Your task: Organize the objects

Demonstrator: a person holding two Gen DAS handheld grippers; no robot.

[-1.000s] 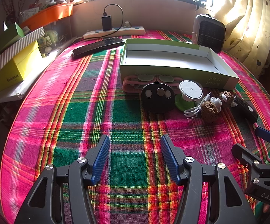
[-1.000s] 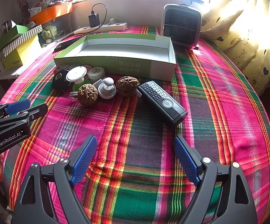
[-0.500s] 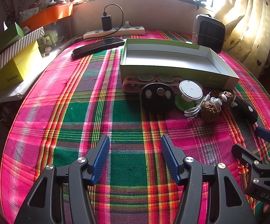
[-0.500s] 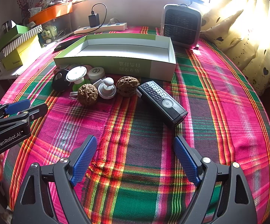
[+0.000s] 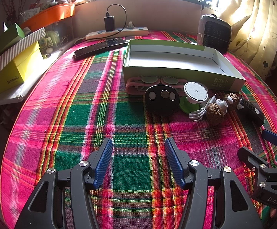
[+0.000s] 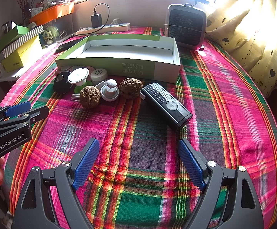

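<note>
A shallow green-and-white box [image 5: 176,61] [image 6: 123,53] lies open on the plaid cloth. In front of it sits a cluster: a black oval disc [image 5: 162,101] [image 6: 61,81], a white round holder on a green base [image 5: 195,91] [image 6: 78,76], two walnuts [image 6: 90,96] [image 6: 130,88], a white knob [image 6: 109,92], a pink strap [image 5: 132,85] and a black rectangular device [image 6: 166,106] [image 5: 252,110]. My left gripper [image 5: 138,162] is open and nothing is between its fingers, well short of the disc. My right gripper [image 6: 138,162] is open, just short of the black device.
A small heater [image 6: 186,25] stands behind the box at the right. A power strip [image 5: 117,33] with a charger and a dark remote [image 5: 100,47] lie at the back. Stacked boxes [image 5: 16,66] and an orange tray [image 5: 48,16] line the left edge. Curtains [image 6: 253,28] hang at right.
</note>
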